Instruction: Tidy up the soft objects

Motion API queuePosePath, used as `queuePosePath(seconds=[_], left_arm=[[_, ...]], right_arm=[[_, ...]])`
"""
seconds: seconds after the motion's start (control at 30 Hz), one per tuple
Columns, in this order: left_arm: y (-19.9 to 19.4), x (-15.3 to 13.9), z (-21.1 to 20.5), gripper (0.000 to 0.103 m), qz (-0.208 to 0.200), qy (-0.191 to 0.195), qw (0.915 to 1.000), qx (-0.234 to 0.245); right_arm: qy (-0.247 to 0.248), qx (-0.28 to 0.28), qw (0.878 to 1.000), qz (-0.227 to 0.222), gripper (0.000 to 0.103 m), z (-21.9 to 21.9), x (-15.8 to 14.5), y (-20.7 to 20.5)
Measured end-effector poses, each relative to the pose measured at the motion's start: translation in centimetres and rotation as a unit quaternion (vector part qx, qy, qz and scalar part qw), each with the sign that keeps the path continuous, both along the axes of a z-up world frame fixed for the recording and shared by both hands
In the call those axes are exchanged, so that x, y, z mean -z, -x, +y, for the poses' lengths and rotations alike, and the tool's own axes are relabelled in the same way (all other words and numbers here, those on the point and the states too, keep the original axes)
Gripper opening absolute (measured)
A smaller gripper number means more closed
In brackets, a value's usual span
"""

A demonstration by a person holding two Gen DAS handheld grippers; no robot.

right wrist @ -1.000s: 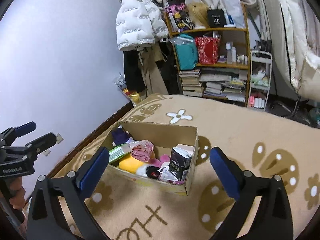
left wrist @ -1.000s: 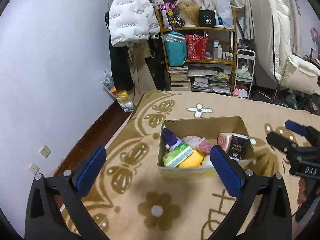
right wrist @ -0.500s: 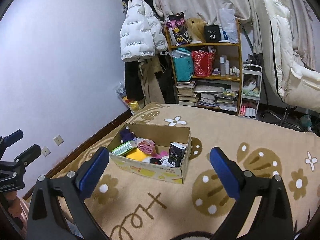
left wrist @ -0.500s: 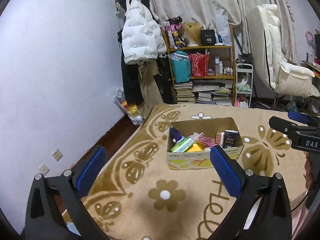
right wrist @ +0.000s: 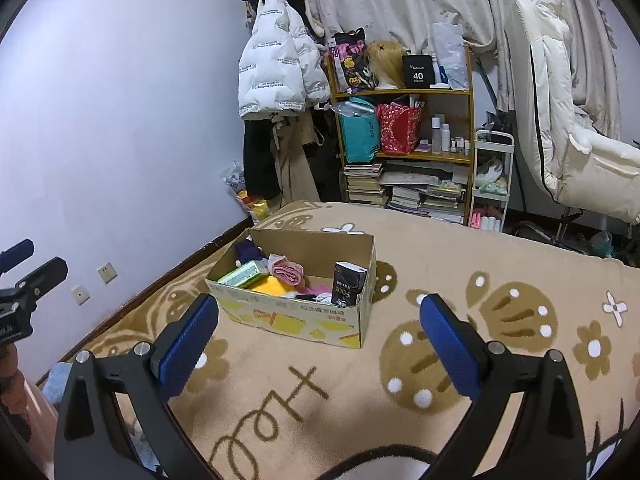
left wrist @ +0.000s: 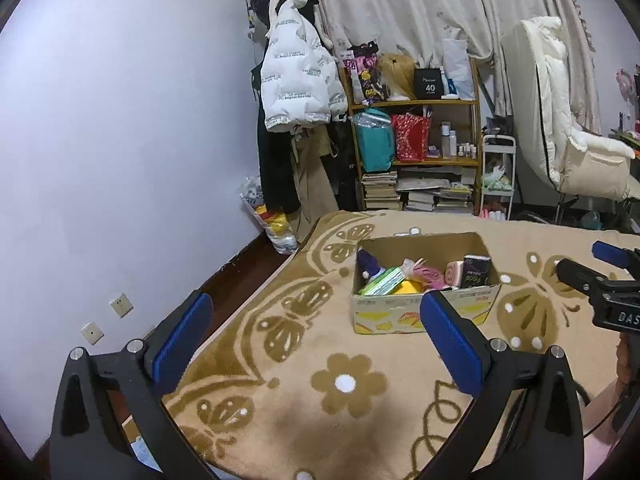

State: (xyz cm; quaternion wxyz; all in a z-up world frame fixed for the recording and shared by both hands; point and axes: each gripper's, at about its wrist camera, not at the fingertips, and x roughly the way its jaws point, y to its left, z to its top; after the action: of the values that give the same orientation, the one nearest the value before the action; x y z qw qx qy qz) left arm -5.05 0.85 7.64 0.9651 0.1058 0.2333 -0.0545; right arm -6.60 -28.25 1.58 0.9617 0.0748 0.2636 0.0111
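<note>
Both tools wide and empty, left tool (left wrist: 316,340) and right tool (right wrist: 316,340) well back from the box (right wrist: 296,320) on the rug (right wrist: 460,276). Pink cloth (right wrist: 288,273) inside looks light and floppy; pinch a top fold.

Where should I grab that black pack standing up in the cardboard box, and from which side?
Probably from above, pinching the top end of the black pack across its thin sides. It stands upright against the box's end wall, its upper part poking free of the soft things beside it.
</note>
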Motion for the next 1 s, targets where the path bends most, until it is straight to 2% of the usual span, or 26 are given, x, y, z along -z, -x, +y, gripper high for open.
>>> queuePosePath(seconds=[0.17,0.3,0.63,1.0], left_arm=[[-1.1,1.5,0.4,0.103,0.013,-0.009,0.9998,-0.007],[-1.6,2.6,0.5,0.103,0.029,-0.009,0.9995,-0.007],[-2.7,4.9,-0.4,0.103,0.058,-0.002,0.9983,0.009],[-3.3,5.3,-0.6,0.103,0.061,-0.004,0.9981,0.007]], right_arm=[[0.0,-0.002,1.0,-0.003,0.103,0.2,1.5,0.3],[0.028,-0.002,0.999,0.016,0.103,0.5,2.3,-0.7],[0.011,0.005,0.999,0.053,0.103,-0.5,4.2,-2.1],[0.008,0.009,0.998,0.056,0.103,-0.5,4.9,-2.5]])
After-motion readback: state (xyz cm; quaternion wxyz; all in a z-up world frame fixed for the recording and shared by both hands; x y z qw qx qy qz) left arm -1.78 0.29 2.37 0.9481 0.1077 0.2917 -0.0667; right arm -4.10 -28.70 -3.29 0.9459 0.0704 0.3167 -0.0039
